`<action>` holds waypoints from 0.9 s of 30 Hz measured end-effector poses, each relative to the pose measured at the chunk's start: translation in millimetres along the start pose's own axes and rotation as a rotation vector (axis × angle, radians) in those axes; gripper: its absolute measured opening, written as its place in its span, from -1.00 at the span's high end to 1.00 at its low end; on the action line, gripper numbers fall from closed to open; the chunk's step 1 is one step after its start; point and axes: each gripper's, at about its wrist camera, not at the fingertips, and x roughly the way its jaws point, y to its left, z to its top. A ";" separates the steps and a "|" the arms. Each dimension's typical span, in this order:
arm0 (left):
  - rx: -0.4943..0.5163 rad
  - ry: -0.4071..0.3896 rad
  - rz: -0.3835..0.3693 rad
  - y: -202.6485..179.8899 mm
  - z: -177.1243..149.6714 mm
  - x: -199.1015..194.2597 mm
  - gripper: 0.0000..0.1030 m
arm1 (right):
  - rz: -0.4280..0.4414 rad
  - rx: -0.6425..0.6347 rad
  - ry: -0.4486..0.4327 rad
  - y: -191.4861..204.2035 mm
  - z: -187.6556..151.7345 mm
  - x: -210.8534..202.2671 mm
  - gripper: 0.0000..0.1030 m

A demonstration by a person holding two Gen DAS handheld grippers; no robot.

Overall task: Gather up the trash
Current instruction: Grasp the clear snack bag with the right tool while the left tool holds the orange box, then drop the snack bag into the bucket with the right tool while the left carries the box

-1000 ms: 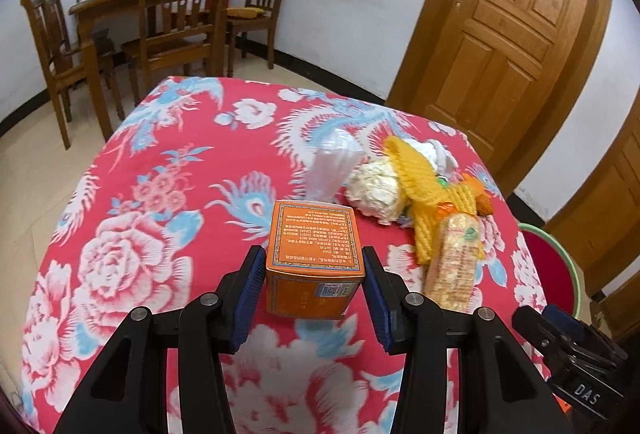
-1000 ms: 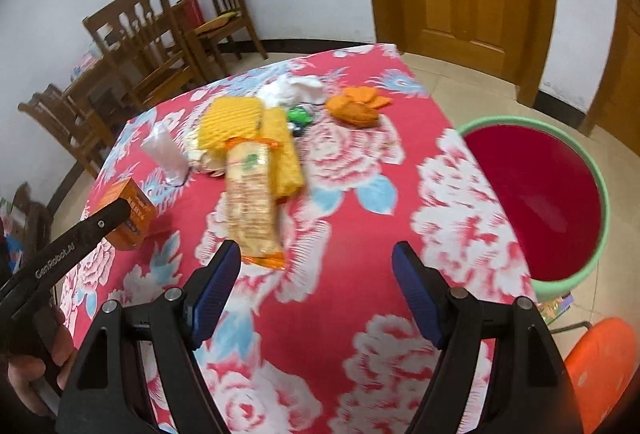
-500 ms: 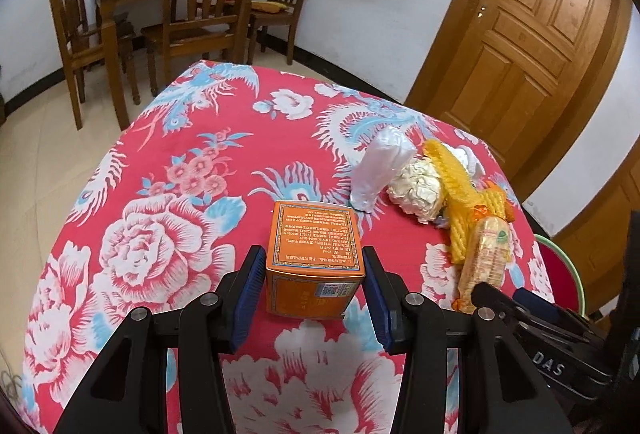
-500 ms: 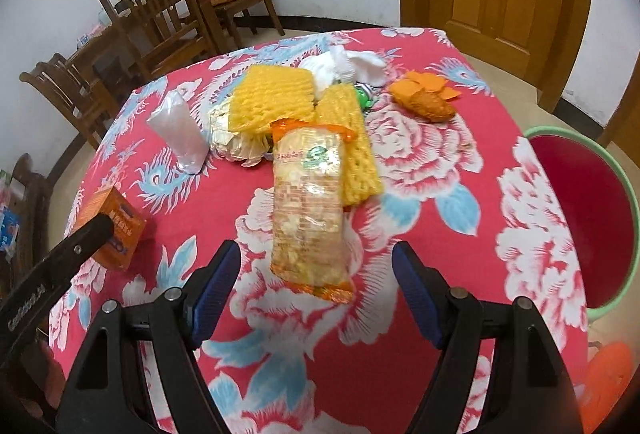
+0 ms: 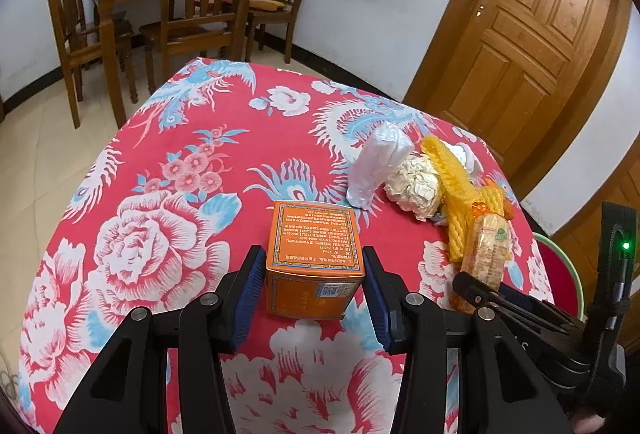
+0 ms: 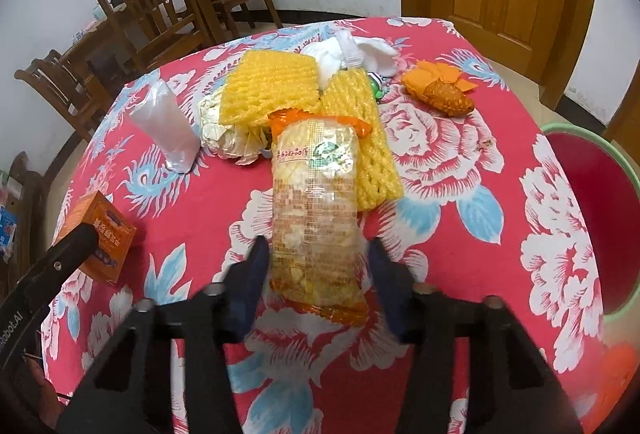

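1. Left tongs (image 5: 314,288) are clamped on the orange box (image 5: 314,258). Both blue pads sit flush against its sides, and the box looks lifted a bit off the red flowery tabletop (image 5: 160,194), though I can't say that for sure.
2. Right tongs (image 6: 316,274) are closing in right now, motion-blurred, with the near end of the snack packet (image 6: 314,206) between the jaws. The left pad looks right up against the wrapper, while the right one seems to have a sliver of gap, so I wouldn't call it gripped.
3. The packet lies flat on the tabletop pointing away from the tongs, its far end overlapping a yellow foam net sleeve (image 6: 366,138). A second yellow foam net (image 6: 272,92) sits just behind, to the left.
4. Rest of the trash is bunched toward the far side: a crumpled paper ball (image 6: 224,132) tucked under that second net, a clear plastic bag (image 6: 166,126) to its left, white tissue-looking stuff (image 6: 352,52) at the back, and some orange peel (image 6: 440,90) off to the right.
5. The bin (image 6: 600,206) is red inside with a green rim, standing on the floor just off the right edge of the tabletop.
6. In the background there are wooden chairs (image 5: 204,6), a wooden side table and a wooden door (image 5: 528,34).
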 end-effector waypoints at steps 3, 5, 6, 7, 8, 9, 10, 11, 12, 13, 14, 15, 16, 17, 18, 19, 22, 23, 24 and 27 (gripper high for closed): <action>0.006 -0.002 -0.004 -2.4 -0.2 -1.9 0.05 | 0.017 0.007 -0.001 -1.5 -1.5 -2.2 0.22; 0.012 -0.004 -0.006 -4.9 -0.2 -3.5 0.05 | 0.027 0.012 -0.008 -4.1 -3.9 -6.4 0.22; 0.016 -0.005 -0.009 -6.5 -0.3 -4.5 0.05 | 0.032 0.013 -0.010 -5.0 -5.2 -8.9 0.22; 0.019 -0.006 -0.012 -7.6 -0.5 -5.6 0.05 | 0.038 0.013 -0.015 -5.9 -6.9 -12.3 0.23; 0.022 -0.007 -0.014 -9.1 -0.5 -6.5 0.05 | 0.041 0.011 -0.020 -6.7 -7.9 -15.5 0.23; 0.024 -0.008 -0.016 -10.3 -0.4 -7.5 0.05 | 0.043 0.010 -0.028 -7.2 -9.7 -19.5 0.23; 0.028 -0.010 -0.019 -12.1 -0.5 -8.6 0.05 | 0.049 0.010 -0.035 -7.9 -11.5 -24.0 0.23; 0.031 -0.011 -0.022 -13.7 -0.6 -9.7 0.05 | 0.053 0.011 -0.042 -9.2 -12.8 -28.2 0.23; 0.034 -0.012 -0.026 -15.6 -0.6 -10.9 0.05 | 0.057 0.012 -0.047 -10.3 -14.0 -31.9 0.23; 0.037 -0.012 -0.030 -17.5 -0.7 -12.1 0.05 | 0.060 0.013 -0.055 -12.0 -15.2 -36.5 0.23; 0.041 -0.012 -0.035 -19.7 -0.8 -13.0 0.05 | 0.063 0.014 -0.062 -13.6 -16.6 -40.9 0.23; 0.045 -0.013 -0.039 -21.7 -0.9 -14.0 0.05 | 0.066 0.015 -0.068 -15.3 -18.1 -45.3 0.23; 0.050 -0.013 -0.045 -24.2 -1.0 -15.0 0.05 | 0.067 0.016 -0.073 -16.9 -18.6 -48.7 0.23; 0.055 -0.012 -0.051 -26.8 -1.1 -15.9 0.05 | 0.067 0.019 -0.079 -18.9 -19.6 -52.7 0.23; 0.060 -0.011 -0.058 -29.4 -1.1 -16.5 0.05 | 0.068 0.022 -0.086 -20.8 -20.3 -56.6 0.23; 0.064 -0.009 -0.067 -32.4 -0.9 -17.3 0.05 | 0.068 0.024 -0.092 -22.7 -21.2 -59.7 0.23; 0.083 -0.005 -0.097 -44.0 -0.4 -19.7 0.05 | 0.063 0.032 -0.107 -30.7 -24.5 -70.3 0.23; 0.092 -0.006 -0.104 -48.8 -0.5 -20.9 0.05 | 0.060 0.037 -0.113 -34.3 -25.2 -74.1 0.23; 0.102 -0.008 -0.110 -53.5 -0.5 -21.9 0.05 | 0.057 0.041 -0.119 -37.2 -26.1 -77.3 0.23; 0.128 -0.010 -0.131 -67.2 -0.5 -24.0 0.05 | 0.046 0.064 -0.142 -50.7 -28.5 -88.7 0.23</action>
